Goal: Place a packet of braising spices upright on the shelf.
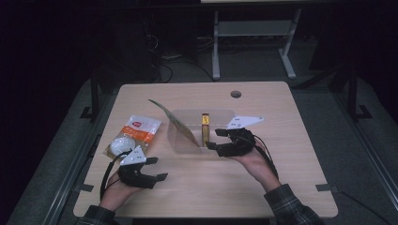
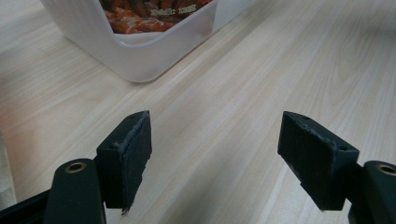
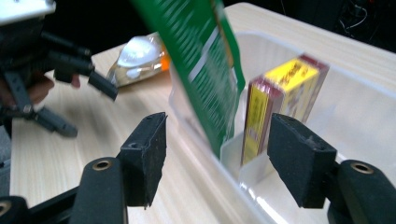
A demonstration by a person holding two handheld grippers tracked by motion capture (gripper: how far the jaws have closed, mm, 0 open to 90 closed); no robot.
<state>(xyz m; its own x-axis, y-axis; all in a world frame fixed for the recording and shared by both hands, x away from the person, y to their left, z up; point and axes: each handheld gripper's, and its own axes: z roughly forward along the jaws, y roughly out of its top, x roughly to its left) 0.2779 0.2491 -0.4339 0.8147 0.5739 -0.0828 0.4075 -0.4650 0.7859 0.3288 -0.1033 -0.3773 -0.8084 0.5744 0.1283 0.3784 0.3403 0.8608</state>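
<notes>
Now, status:
right tool (image 3: pixel 217 158): jaws apart, gripping nothing, at the clear bin's (image 1: pixel 225 114) near wall.
left tool (image 2: pixel 215 158): jaws wide, holding nothing, over bare surface (image 1: pixel 281 136).
next item: orange-and-white snack pouch (image 1: pixel 133 136), flat on the surface left of the bin, just ahead of my left tool, nearer than right.
long axis: diagonal, toward the bin.
bin contents: yellow box (image 3: pixel 280 105) upright, green packet (image 3: pixel 205 70) leaning.
</notes>
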